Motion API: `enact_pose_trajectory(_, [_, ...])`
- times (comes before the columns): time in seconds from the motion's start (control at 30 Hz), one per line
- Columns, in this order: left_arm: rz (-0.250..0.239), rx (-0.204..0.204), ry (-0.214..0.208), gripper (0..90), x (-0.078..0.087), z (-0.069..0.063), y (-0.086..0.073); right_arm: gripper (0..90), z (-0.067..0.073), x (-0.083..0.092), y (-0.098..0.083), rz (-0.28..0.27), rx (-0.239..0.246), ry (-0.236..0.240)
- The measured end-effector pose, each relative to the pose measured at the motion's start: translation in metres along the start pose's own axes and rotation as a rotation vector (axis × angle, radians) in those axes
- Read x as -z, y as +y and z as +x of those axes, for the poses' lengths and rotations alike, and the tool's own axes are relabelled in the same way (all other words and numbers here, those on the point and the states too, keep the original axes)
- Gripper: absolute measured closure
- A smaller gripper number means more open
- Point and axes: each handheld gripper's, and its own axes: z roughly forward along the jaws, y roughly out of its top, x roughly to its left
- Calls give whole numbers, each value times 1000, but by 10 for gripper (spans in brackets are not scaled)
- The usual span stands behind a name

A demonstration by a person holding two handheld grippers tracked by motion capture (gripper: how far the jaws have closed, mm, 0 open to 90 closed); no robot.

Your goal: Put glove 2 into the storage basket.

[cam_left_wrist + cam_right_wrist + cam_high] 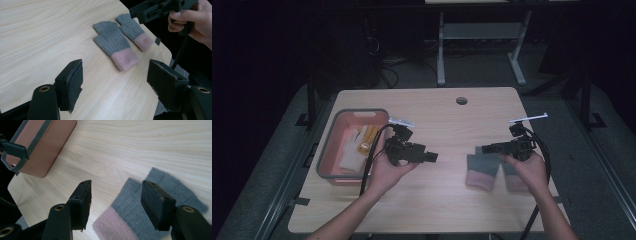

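Lying flat on the bench (437, 200), two gloves (482, 171) sit side by side under the right claw (482, 149); both it and the left claw (432, 157) gape wide, empty.

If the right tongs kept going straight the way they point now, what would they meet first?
Probably the nearer grey glove with a pink cuff, which lies flat on the table right ahead between the open right tongs; how far above it they are is unclear.
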Motion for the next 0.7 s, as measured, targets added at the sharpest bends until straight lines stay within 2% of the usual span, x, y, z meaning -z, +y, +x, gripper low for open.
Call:
enact_pose_trajectory(0.2, [7, -9, -21, 287, -8, -4, -1, 406, -4, 2, -10, 3, 10, -18])
enact_pose_trajectory(0.27, [6, -12, -29, 286, -13, -6, -1, 406, -9, 0, -18, 7, 8, -28])
enact_pose_trajectory(0.43, [16, -28, -30, 286, -19, -10, -2, 404, -17, -2, -29, 24, 3, -47])
enact_pose_trajectory(0.57, [20, -31, -35, 282, -24, -12, -4, 402, -24, 0, -41, 28, 11, -83])
enact_pose_trajectory(0.7, [26, -33, -37, 281, -30, -14, -5, 400, -28, 3, -47, 31, 7, -96])
